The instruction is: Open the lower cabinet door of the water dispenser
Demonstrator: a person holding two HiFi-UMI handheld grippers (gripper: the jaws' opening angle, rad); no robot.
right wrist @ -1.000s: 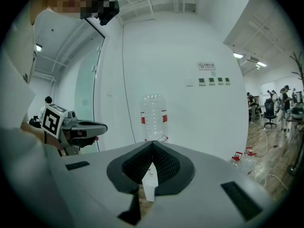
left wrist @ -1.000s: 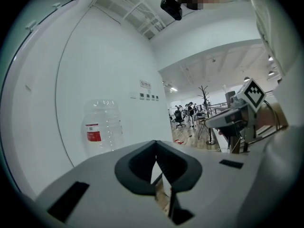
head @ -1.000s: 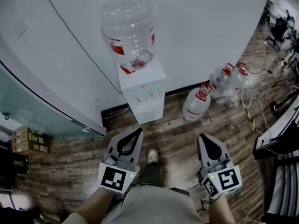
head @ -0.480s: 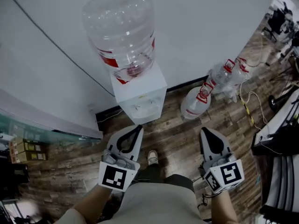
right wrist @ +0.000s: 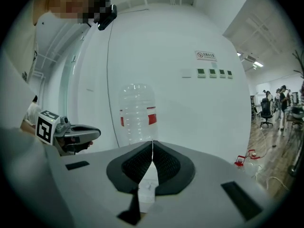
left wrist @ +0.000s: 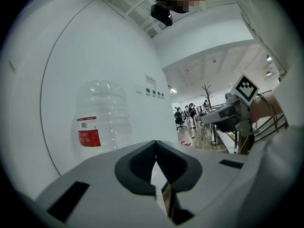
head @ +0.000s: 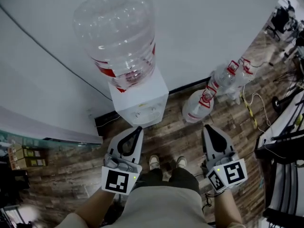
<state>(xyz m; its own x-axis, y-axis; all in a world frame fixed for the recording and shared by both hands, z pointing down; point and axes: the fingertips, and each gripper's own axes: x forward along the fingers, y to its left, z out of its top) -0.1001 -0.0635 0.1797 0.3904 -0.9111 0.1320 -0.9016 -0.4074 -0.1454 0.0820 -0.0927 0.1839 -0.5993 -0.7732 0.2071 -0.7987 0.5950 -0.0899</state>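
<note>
White water dispenser (head: 142,101); clear bottle (head: 118,32), red-white label; brown wood-grain floor (head: 175,132); white wall (head: 213,32).

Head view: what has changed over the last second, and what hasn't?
The person has stepped closer to the water dispenser: it and the bottle on top now loom larger, just ahead of the left hand-held gripper and right hand-held gripper. Both shoes show now, where only one did. Nothing was grasped or released. Both stay shut and empty; the spare bottles remain by the wall.
</note>
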